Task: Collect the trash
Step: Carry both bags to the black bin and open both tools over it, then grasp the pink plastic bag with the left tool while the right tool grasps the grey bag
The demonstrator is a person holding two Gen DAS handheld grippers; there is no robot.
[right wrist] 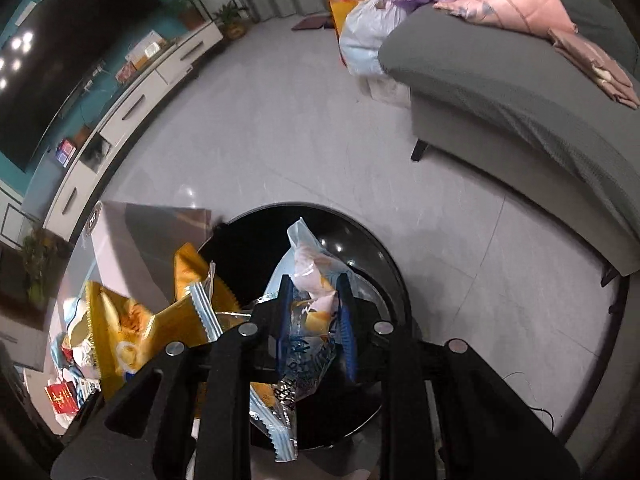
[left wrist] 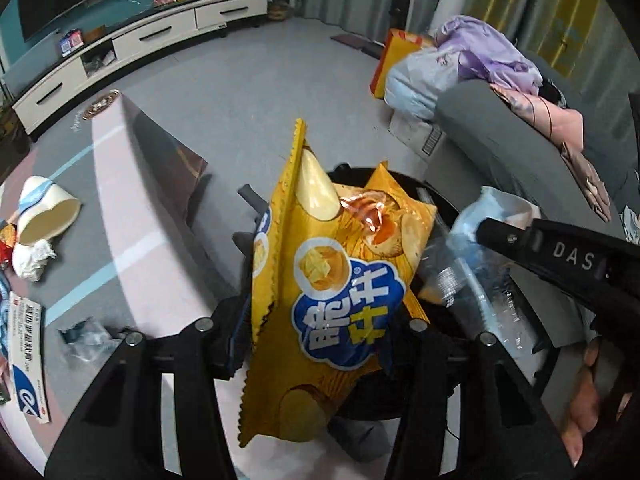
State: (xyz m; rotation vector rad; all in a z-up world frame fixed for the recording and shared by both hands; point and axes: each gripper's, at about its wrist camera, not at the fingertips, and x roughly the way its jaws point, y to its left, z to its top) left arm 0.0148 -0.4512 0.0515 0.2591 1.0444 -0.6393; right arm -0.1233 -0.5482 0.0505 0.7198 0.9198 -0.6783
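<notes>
My left gripper (left wrist: 320,312) is shut on a yellow chip bag (left wrist: 320,280) and holds it over the round black trash bin (left wrist: 436,196). The bag also shows in the right wrist view (right wrist: 132,332) at the left. My right gripper (right wrist: 316,300) is shut on a clear plastic snack wrapper (right wrist: 308,300) with blue print, held above the open black bin (right wrist: 384,256). In the left wrist view the right gripper's black arm (left wrist: 560,256) comes in from the right with that wrapper (left wrist: 480,240).
A low pink table (left wrist: 132,216) at left carries a crushed paper cup (left wrist: 44,216), a tissue (left wrist: 32,260), a blue-and-white box (left wrist: 28,352) and a plastic scrap (left wrist: 84,340). A grey sofa (right wrist: 520,92) with clothes stands right. A white TV cabinet (left wrist: 132,44) lines the far wall.
</notes>
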